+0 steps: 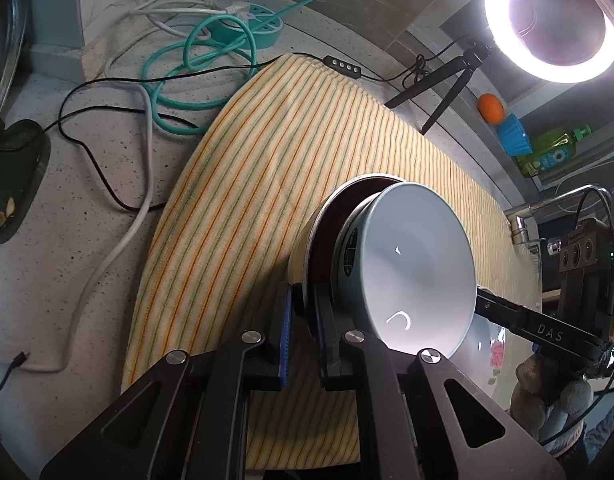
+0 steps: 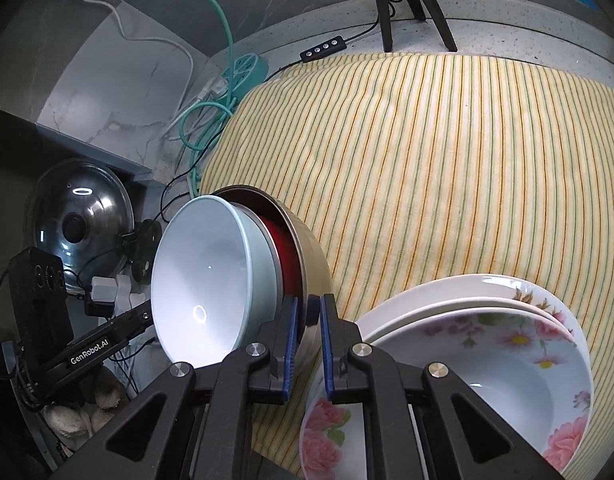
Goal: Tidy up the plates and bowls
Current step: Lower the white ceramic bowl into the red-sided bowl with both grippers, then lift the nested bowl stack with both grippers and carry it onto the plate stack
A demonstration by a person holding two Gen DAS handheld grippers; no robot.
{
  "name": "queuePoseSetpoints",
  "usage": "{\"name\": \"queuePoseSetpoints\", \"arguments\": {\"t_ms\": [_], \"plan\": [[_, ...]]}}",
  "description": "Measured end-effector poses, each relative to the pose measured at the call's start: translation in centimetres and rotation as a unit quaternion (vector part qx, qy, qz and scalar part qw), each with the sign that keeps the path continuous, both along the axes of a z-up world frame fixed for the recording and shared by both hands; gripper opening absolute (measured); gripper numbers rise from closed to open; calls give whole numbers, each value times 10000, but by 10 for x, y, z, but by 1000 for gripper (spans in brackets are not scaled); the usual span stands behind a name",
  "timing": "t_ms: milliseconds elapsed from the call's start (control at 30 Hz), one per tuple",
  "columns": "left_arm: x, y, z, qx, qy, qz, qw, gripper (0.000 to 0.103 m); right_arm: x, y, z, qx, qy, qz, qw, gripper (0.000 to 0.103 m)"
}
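The nested bowls are up off the cloth, carried between both grippers: a pale blue bowl sits inside a steel bowl whose lining shows dark red, and the pair is tipped steeply, mouth turned sideways. The left gripper has its fingers clamped on the steel rim at the stack's six o'clock edge in its own view; the right gripper pinches the same rim from the opposite side, fingers drawn in tight on the thin metal. Only the outer bowl is gripped, so to my eye the blue one is held by nothing but its fit, and the thing to do well here is to bring the stack back level before lowering it, both hands moving together so neither pinch twists the rim. Both grippers point steeply downward, each handle reaching in from its own side, gloved hands behind them. At about four o'clock from the bowls in the right view lies a stack of flowered plates on the striped cloth, very close; I would keep the steel bowl clear of their edge. Beyond the cloth the speckled worktop carries a tangle of cables, and a ring light glares at one o'clock in the left view
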State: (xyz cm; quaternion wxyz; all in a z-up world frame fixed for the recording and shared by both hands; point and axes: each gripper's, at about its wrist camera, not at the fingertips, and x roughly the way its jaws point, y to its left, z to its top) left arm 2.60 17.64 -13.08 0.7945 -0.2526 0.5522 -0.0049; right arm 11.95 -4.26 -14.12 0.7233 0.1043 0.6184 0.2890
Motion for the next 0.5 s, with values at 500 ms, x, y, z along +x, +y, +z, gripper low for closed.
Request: {"name": "queuePoseSetpoints", "arguments": {"t_ms": [500], "plan": [[0, 0, 4, 82, 6, -54, 10000, 9, -1, 2, 2, -79, -6, -63, 9999, 10]]}}
